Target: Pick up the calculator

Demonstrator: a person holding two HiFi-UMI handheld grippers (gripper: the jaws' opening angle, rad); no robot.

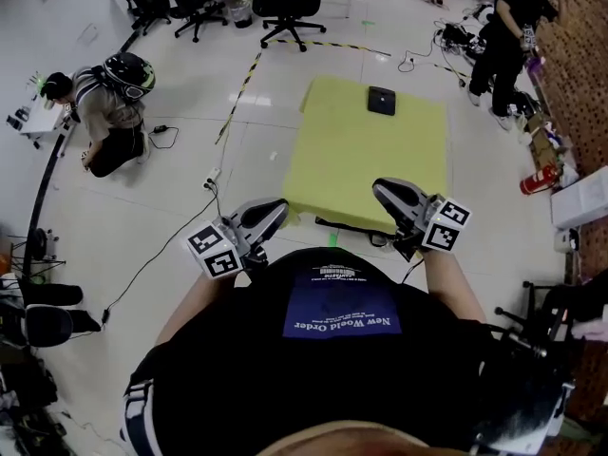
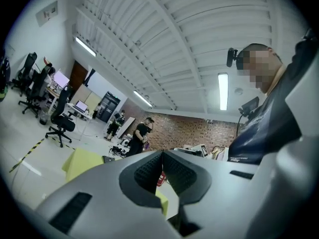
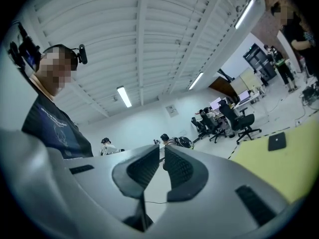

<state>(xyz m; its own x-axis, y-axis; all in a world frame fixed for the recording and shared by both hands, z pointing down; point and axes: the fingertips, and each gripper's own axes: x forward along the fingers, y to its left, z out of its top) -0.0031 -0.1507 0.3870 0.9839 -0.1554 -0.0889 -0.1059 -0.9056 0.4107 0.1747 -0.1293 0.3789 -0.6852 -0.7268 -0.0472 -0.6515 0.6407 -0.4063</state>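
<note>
The black calculator (image 1: 382, 100) lies near the far edge of a yellow-green table (image 1: 361, 160). It also shows small in the right gripper view as the calculator (image 3: 277, 141), and as a dark calculator (image 2: 108, 158) in the left gripper view. My left gripper (image 1: 277, 209) is held close to my body at the table's near left corner, jaws shut and empty. At the near right edge, the right gripper (image 1: 382, 190) is likewise shut on nothing. Both are far short of the calculator. The pads meet in the left gripper (image 2: 162, 156) and right gripper (image 3: 162, 151) views.
A person (image 1: 109, 112) crouches on the floor at the left. Another person (image 1: 503, 36) stands past the table's far right corner. Office chairs (image 1: 285, 8) stand at the back. A red fire extinguisher (image 1: 540, 179) lies to the right. Cables (image 1: 171, 245) trail over the white floor.
</note>
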